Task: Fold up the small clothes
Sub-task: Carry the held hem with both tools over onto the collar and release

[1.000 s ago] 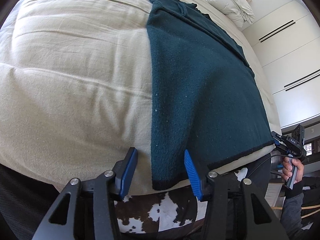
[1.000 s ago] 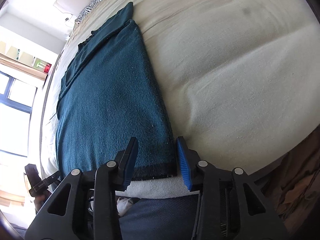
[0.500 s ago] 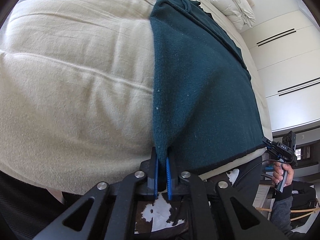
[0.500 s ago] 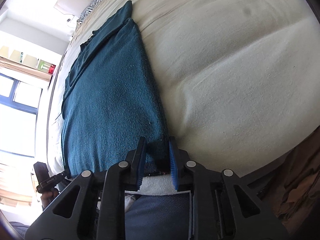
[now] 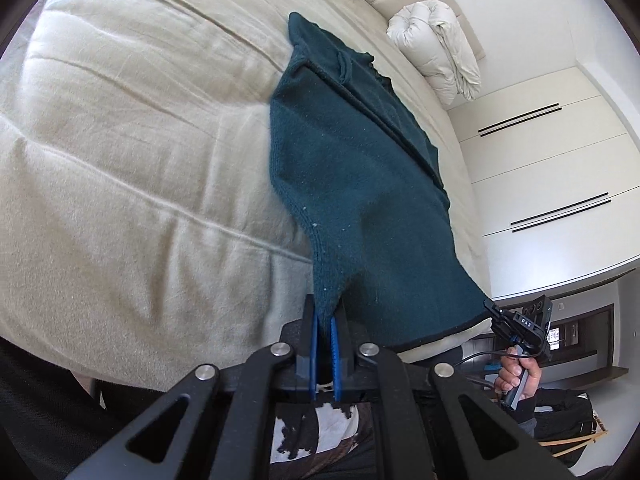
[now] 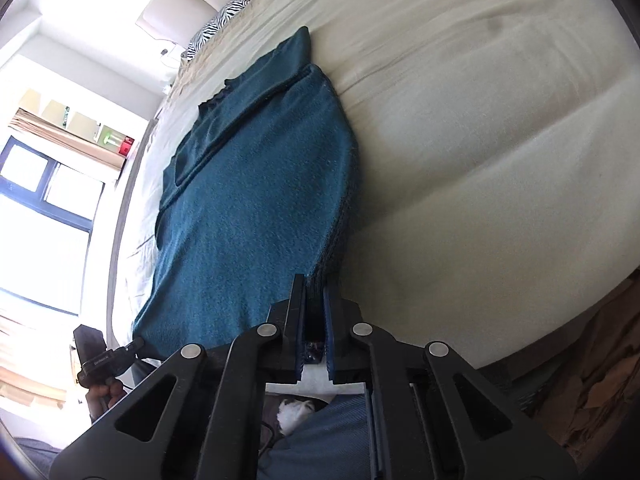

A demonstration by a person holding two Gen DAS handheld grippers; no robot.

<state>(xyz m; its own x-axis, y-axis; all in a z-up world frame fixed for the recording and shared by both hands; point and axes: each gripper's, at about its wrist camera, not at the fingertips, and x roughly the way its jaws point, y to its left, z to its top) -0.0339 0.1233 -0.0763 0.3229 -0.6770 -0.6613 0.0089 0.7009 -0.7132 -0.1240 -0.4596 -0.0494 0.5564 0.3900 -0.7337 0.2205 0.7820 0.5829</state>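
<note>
Left gripper (image 5: 325,322) is clamped on the near corner of the teal sweater (image 5: 360,184), lifted off the cream bed (image 5: 120,160); rolled duvet (image 5: 438,46) far back, loads of bare sheet leftward. Right gripper (image 6: 314,312) just pinched the other hem corner, open bed to its right.

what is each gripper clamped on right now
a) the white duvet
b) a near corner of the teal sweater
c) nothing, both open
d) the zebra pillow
b: the left gripper and right gripper each pinch a near corner of the teal sweater, lifting it off the bed.
</note>
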